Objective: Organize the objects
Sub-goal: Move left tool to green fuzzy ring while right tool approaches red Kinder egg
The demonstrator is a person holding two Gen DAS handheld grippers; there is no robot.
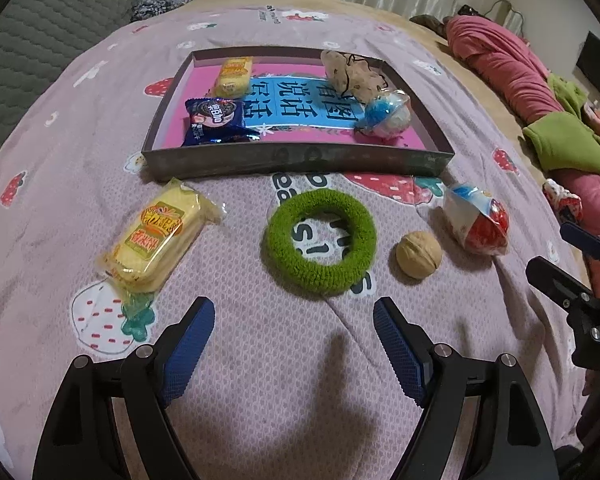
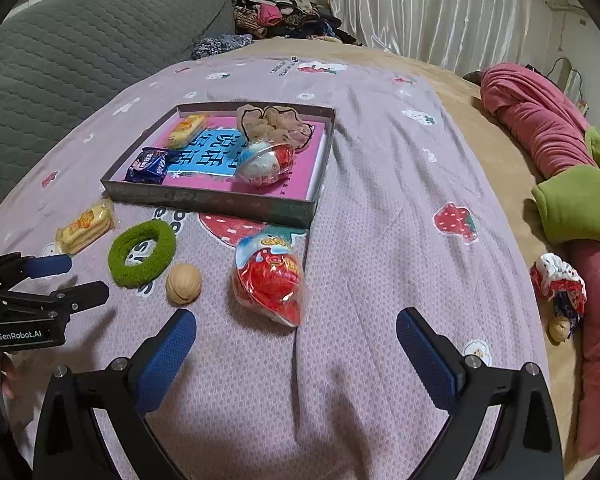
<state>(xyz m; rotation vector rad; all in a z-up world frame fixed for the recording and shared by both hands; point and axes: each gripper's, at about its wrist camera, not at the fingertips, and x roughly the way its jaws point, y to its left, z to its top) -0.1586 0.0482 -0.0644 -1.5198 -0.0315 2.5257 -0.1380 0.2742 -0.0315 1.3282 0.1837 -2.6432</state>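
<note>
Both claws hang empty over the bed. The left gripper (image 1: 294,312) gapes wide, touching nothing; the right gripper (image 2: 296,322) likewise. Just ahead of the left lies the green ring (image 1: 320,240), the walnut (image 1: 419,255) beside it, the cake (image 1: 156,236) leftward. Best centre the ring's near arc between the pads before closing. The tray (image 1: 300,162) sits beyond.

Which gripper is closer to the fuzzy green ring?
Left. The left gripper is open just in front of the green ring; the right gripper faces the red egg pack, farther from it.
</note>
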